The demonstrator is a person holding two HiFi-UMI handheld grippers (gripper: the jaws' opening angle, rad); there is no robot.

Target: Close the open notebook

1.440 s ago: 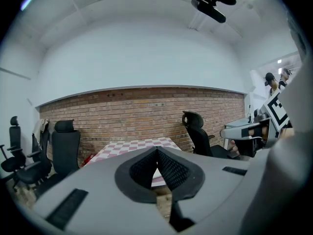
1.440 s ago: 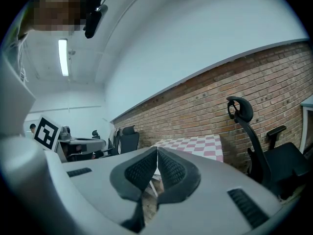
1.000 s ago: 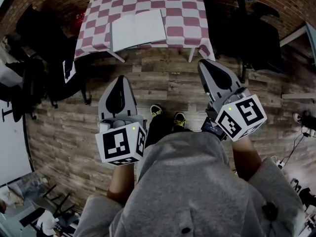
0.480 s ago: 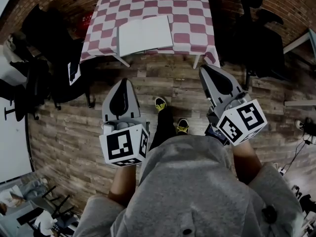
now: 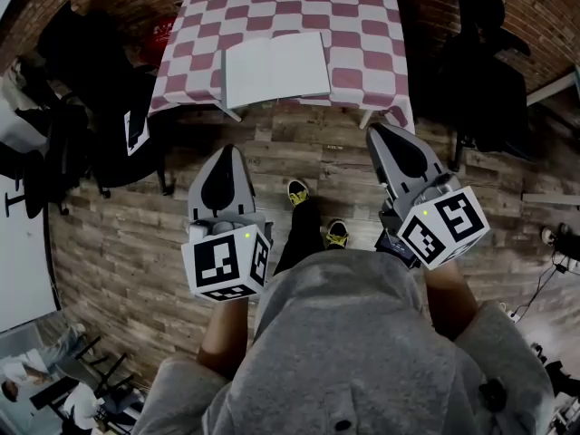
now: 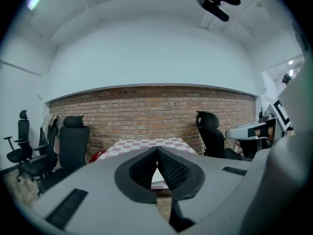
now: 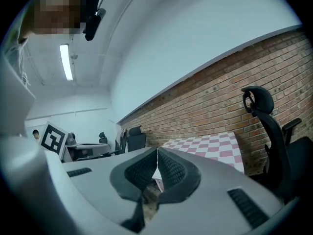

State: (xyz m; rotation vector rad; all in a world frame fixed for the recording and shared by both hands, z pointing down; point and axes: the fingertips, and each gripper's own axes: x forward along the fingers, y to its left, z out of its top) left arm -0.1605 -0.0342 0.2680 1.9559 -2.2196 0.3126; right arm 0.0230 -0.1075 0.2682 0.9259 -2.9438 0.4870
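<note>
An open white notebook lies flat at the near edge of a table with a red-and-white checked cloth, ahead of me in the head view. My left gripper and right gripper hang over the wooden floor, short of the table, both pointing toward it. Each has its jaws shut with nothing between them. In the left gripper view the left gripper has a strip of the white notebook showing behind its jaws. In the right gripper view the shut right gripper points at the checked table.
Black office chairs stand left and right of the table. A brick wall runs behind it. My feet in yellow-trimmed shoes stand on the plank floor between the grippers. A marker card sits beside the left chair.
The table and notebook have come closer and shifted down and right in the head view as I stepped forward. Both grippers travelled with me and stayed shut.
</note>
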